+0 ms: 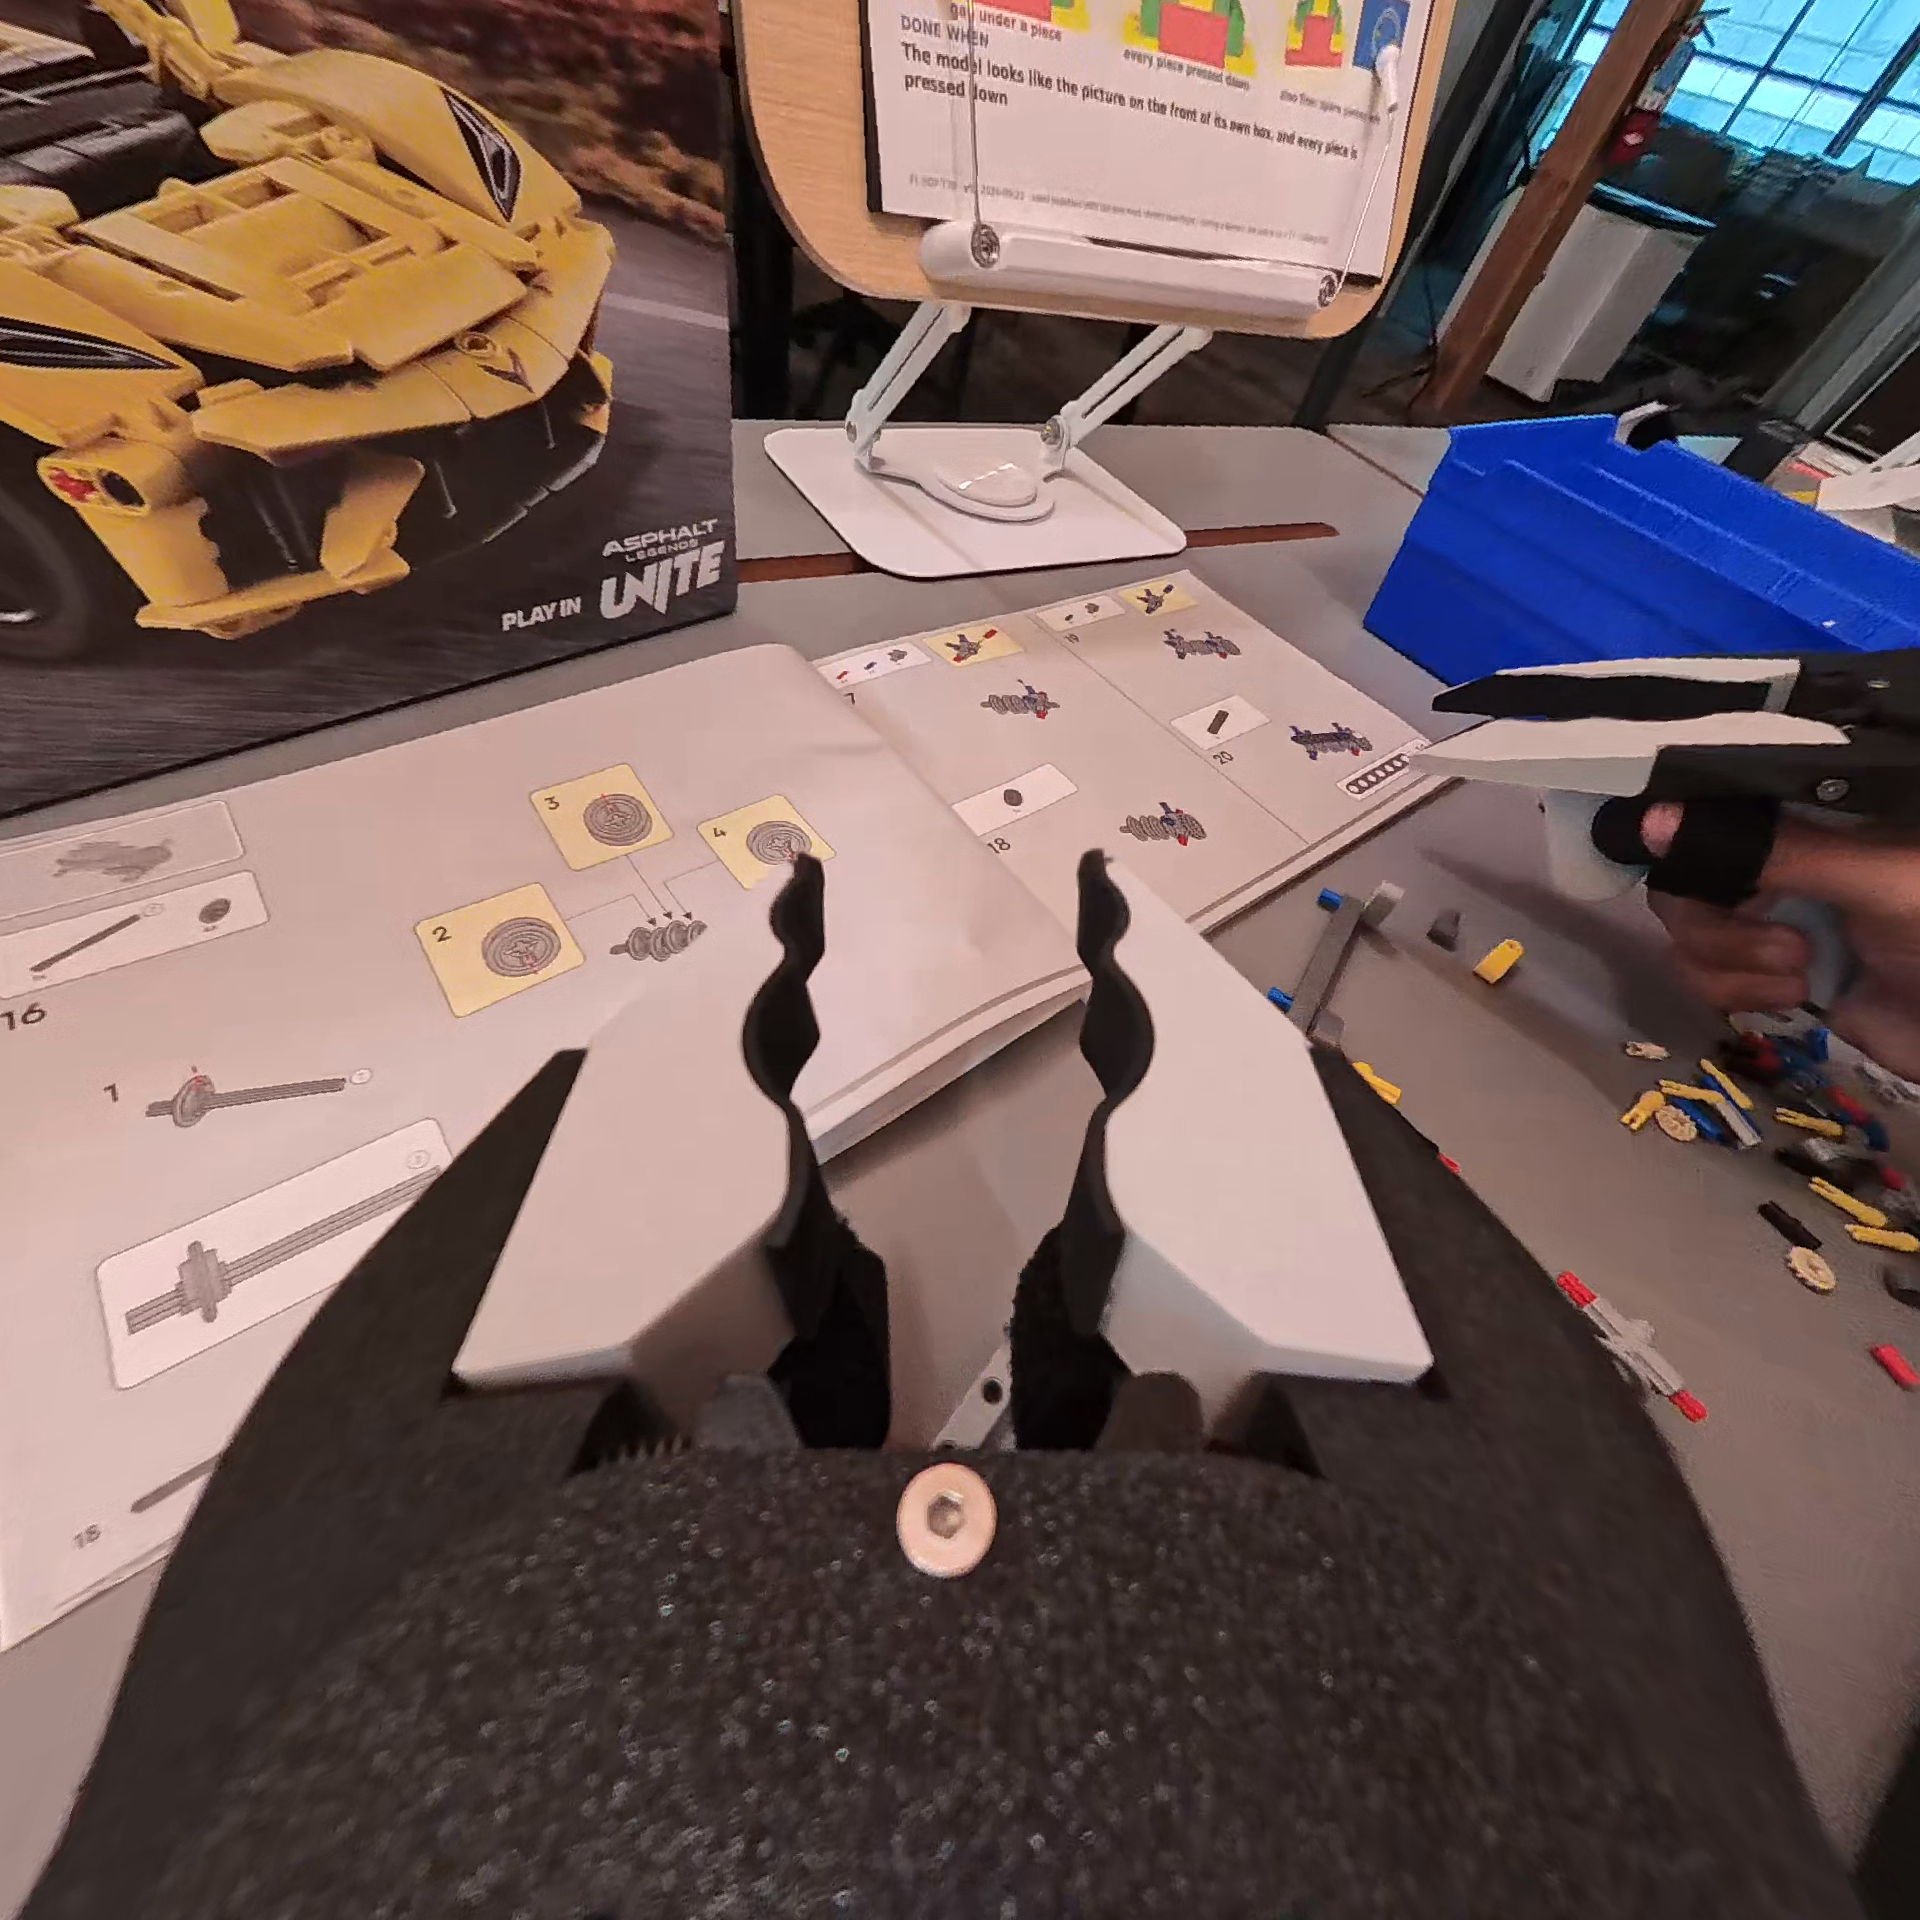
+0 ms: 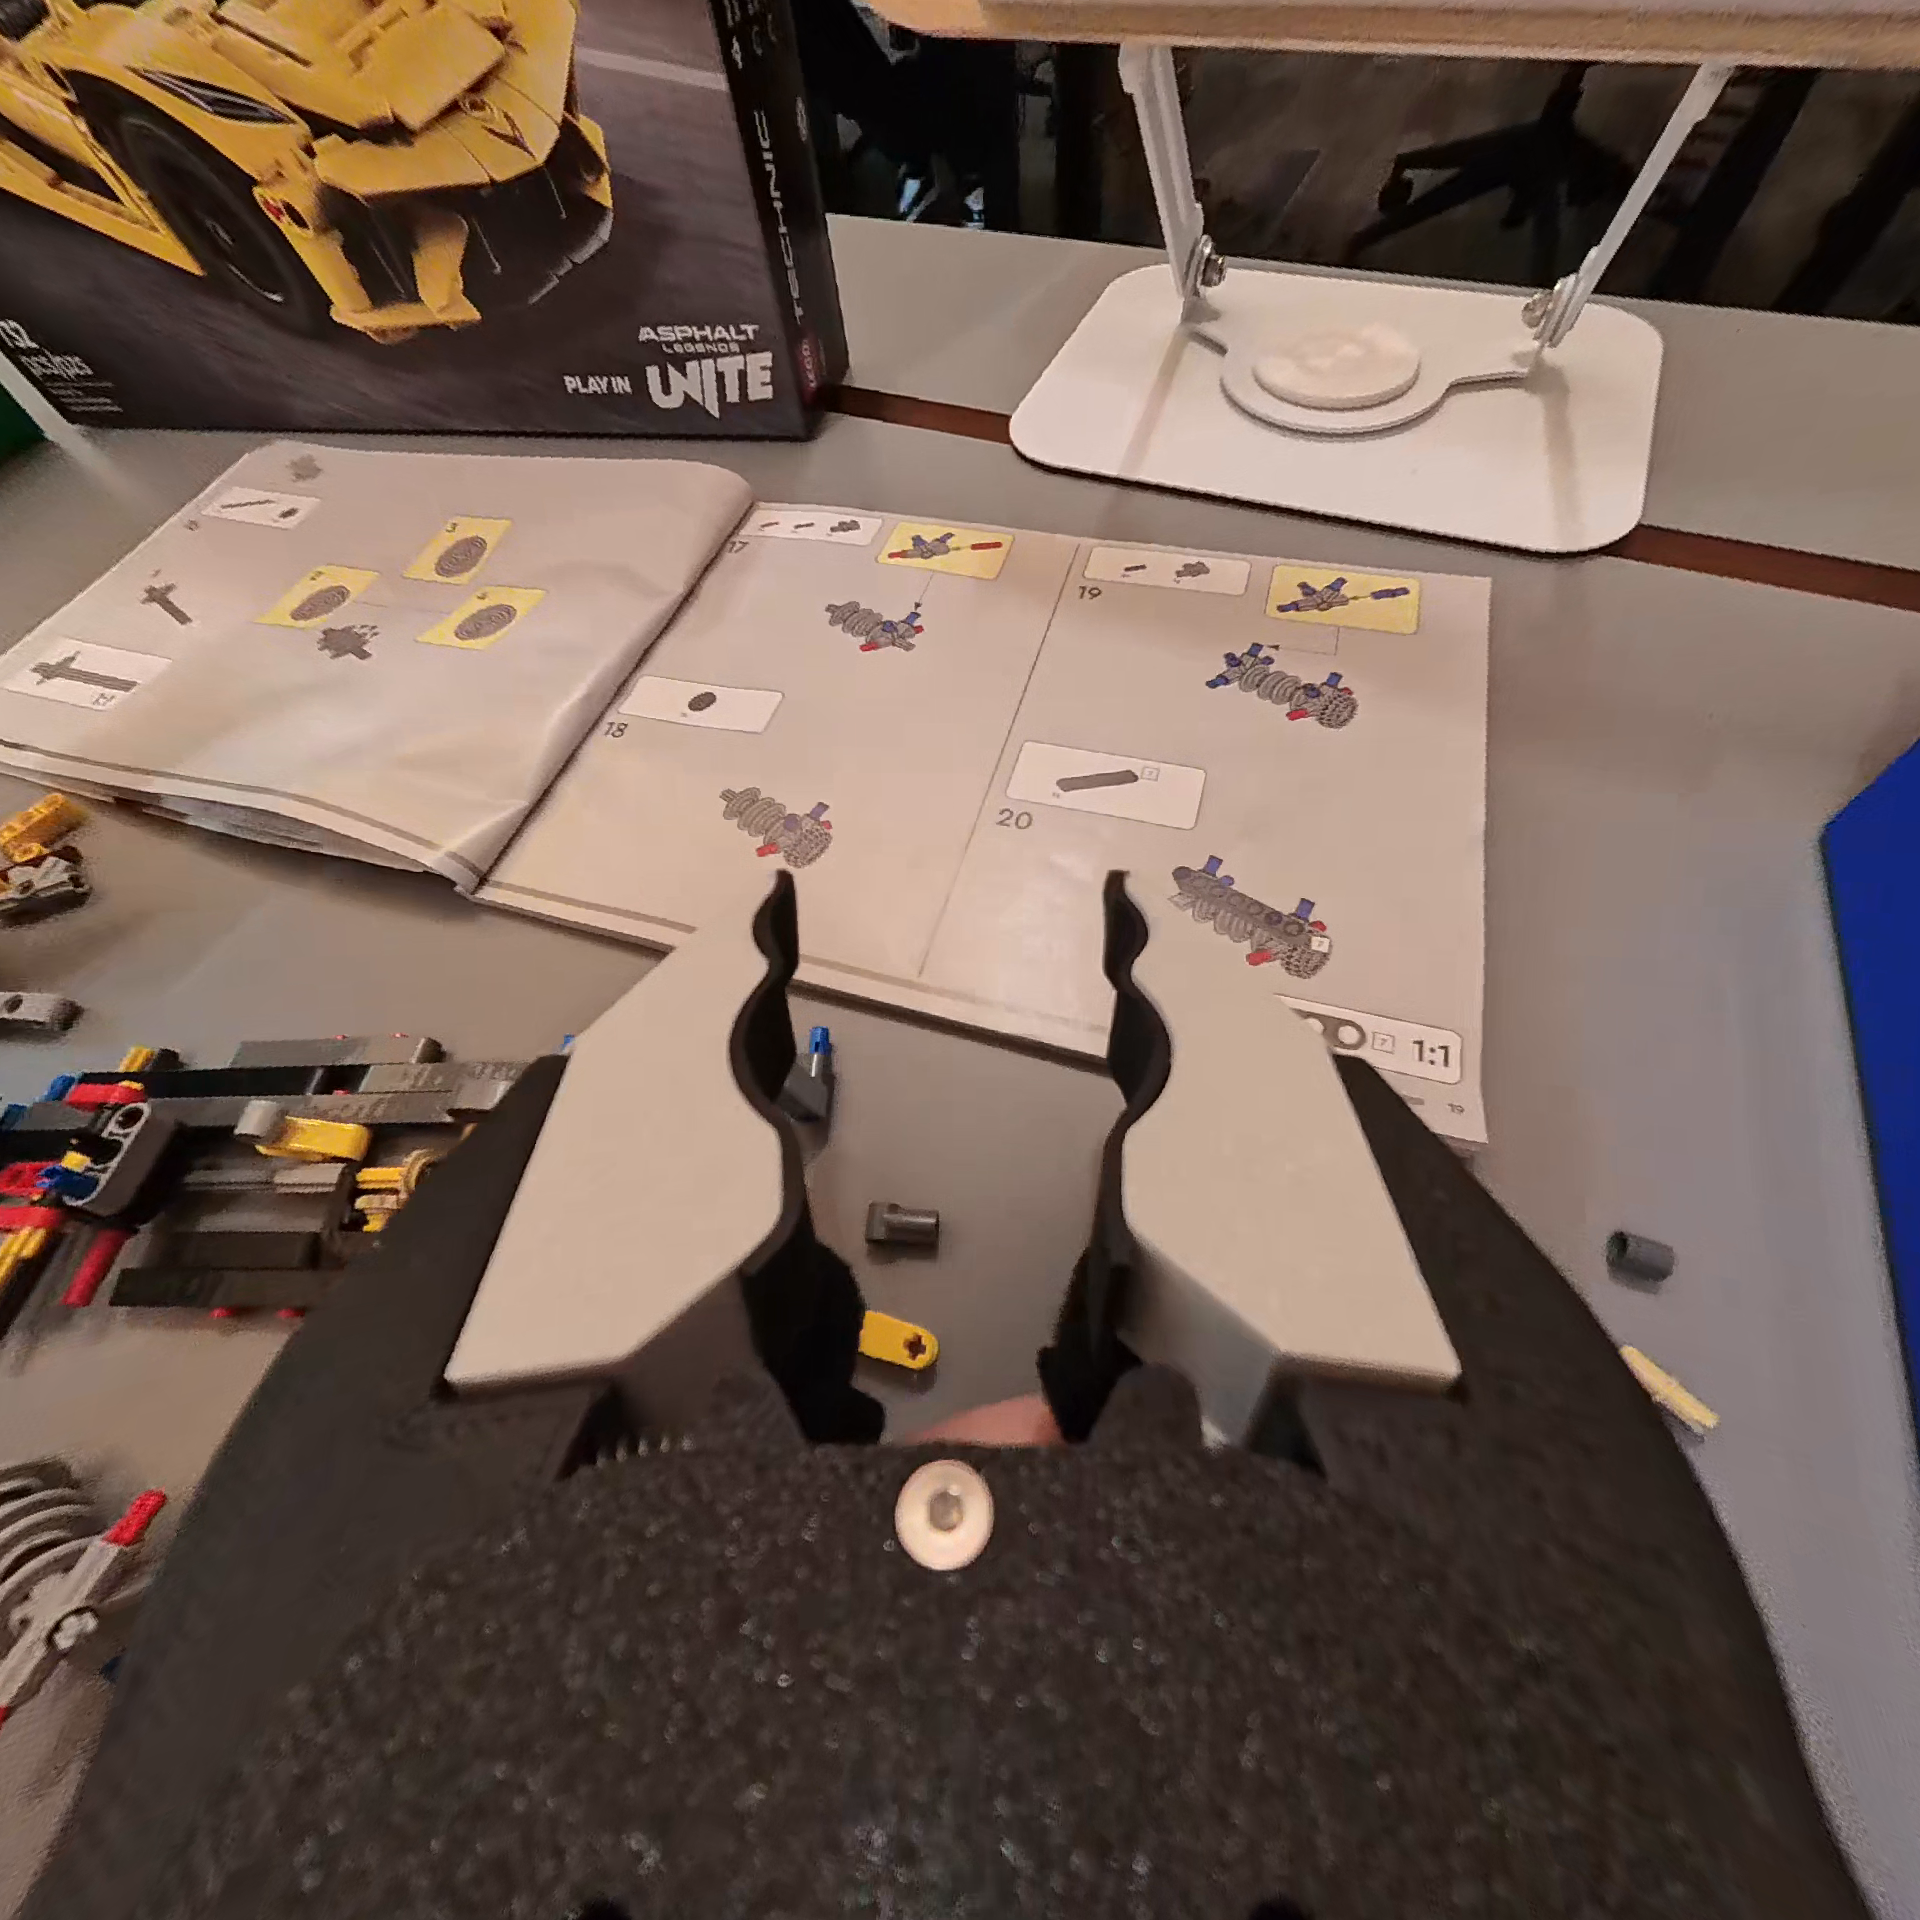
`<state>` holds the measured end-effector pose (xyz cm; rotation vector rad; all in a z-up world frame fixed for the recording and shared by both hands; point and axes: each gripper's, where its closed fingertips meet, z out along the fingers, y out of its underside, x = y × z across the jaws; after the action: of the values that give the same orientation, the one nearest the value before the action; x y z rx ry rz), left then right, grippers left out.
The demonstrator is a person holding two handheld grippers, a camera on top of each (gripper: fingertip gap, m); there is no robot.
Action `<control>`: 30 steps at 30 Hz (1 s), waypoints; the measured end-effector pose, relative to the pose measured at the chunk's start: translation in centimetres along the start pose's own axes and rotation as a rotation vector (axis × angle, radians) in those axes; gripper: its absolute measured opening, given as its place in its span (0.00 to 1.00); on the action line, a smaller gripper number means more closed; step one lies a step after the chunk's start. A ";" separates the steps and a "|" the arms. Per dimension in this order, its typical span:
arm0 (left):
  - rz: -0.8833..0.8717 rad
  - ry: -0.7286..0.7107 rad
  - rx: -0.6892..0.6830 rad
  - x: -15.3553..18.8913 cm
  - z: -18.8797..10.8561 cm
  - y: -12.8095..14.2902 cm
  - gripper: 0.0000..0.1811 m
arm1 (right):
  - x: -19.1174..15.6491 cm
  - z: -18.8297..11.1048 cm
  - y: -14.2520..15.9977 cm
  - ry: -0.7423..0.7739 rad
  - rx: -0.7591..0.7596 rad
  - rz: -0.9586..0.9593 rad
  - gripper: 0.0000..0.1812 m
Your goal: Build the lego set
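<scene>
— While both stand empty, what lies nearest?
— Right hand-held gripper (image 2: 943, 883), jaws spread: dark grey connector (image 2: 902, 1223) below, between its fingers, long axis crosswise; loose lego pieces (image 2: 208, 1164) to its left.
— Left hand-held gripper (image 1: 940, 862)?
— Spread over the instruction booklet (image 1: 623, 831); pieces well right. Box (image 1: 312, 312) lettering withheld.

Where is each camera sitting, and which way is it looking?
Left wrist view: rides on the left gripper, looking forward along its open fingers at the instruction booklet; the right gripper and the person's hand show at the right.
Right wrist view: rides on the right gripper, looking forward and down at the booklet's right page and loose pieces; a bit of finger peeks out behind its fingers.
Both see the booklet, lego box, white stand and blue bin.
</scene>
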<state>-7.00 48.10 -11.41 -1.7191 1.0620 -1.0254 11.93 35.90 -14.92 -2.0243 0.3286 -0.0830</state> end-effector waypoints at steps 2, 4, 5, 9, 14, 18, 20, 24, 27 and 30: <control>0.000 -0.009 -0.002 -0.3 0.0 0.0 0.25 | 0.1 0.0 0.1 0.008 -0.003 -0.013 0.32; 0.014 -0.031 0.010 -0.8 -0.3 -0.2 0.23 | 0.1 0.0 0.1 0.009 -0.002 -0.017 0.32; 0.015 -0.031 0.022 -0.9 -0.5 -0.4 0.23 | 0.0 -0.1 0.1 0.005 -0.003 -0.014 0.31; -0.005 -0.001 0.045 -1.2 -1.0 -0.7 0.20 | -0.2 -0.2 0.0 -0.004 0.007 -0.015 0.31; 0.024 0.191 0.067 -0.7 -3.5 -2.5 0.18 | -1.5 -0.5 -0.6 -0.063 0.053 -0.004 0.30; 0.175 0.140 -0.122 -3.8 -7.3 -2.0 0.22 | -2.9 -0.5 -0.2 -0.099 0.048 -0.030 0.29; 0.183 0.059 -0.262 -6.1 -9.8 -0.9 0.24 | -3.6 -0.5 -0.1 -0.108 0.047 -0.056 0.29; 0.154 -0.020 -0.548 -8.4 -15.7 3.3 0.31 | -4.4 -1.0 -0.6 -0.111 0.068 -0.091 0.28; 0.162 -0.103 -0.604 -9.4 -18.9 5.5 0.30 | -4.6 -1.3 -0.9 -0.114 0.079 -0.095 0.27; 0.190 -0.045 -0.661 -7.8 -20.9 8.4 0.28 | -4.7 -1.4 -0.8 -0.112 0.080 -0.098 0.27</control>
<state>-30.61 48.07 -14.50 -2.0798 1.6203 -0.5347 7.34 36.33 -13.17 -1.9562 0.1532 -0.0420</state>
